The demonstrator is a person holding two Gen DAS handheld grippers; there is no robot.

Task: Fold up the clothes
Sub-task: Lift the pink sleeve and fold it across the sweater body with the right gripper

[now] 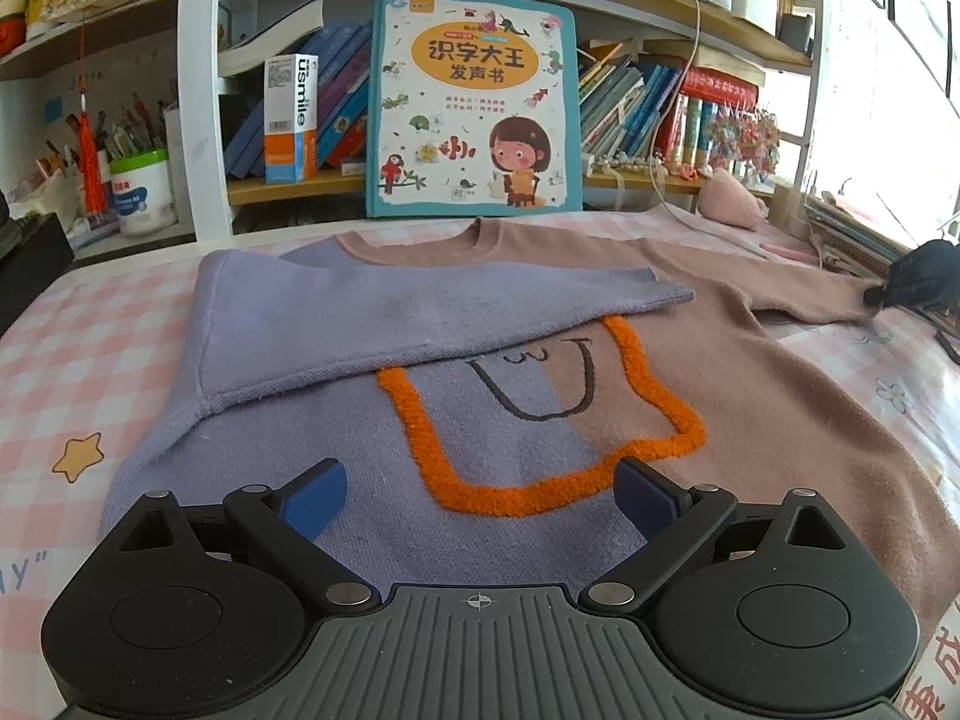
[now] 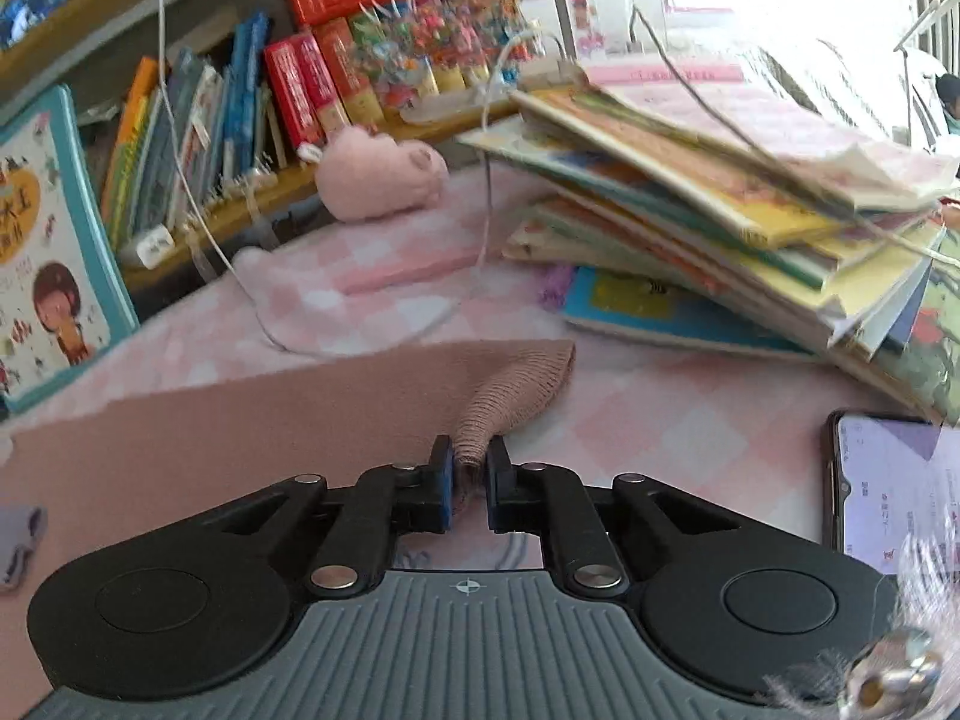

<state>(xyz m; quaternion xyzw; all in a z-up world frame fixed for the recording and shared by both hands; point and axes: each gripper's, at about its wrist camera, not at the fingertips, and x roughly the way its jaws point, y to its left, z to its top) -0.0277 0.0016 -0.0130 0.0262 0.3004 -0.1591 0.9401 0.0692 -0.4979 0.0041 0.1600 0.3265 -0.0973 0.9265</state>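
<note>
Kids' book (image 1: 474, 102), phone (image 2: 894, 492), pink plush (image 2: 378, 180).

Purple-and-pink sweater (image 1: 456, 420) flat on table, purple sleeve (image 1: 384, 312) folded across

Left gripper (image 1: 480, 495), jaws wide apart, hovers over the sweater (image 1: 540, 372).

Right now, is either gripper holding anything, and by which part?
The right gripper is shut on the sweater's pink sleeve cuff, pinching the ribbed end. The left gripper is open above the sweater's hem, holding nothing.
</note>
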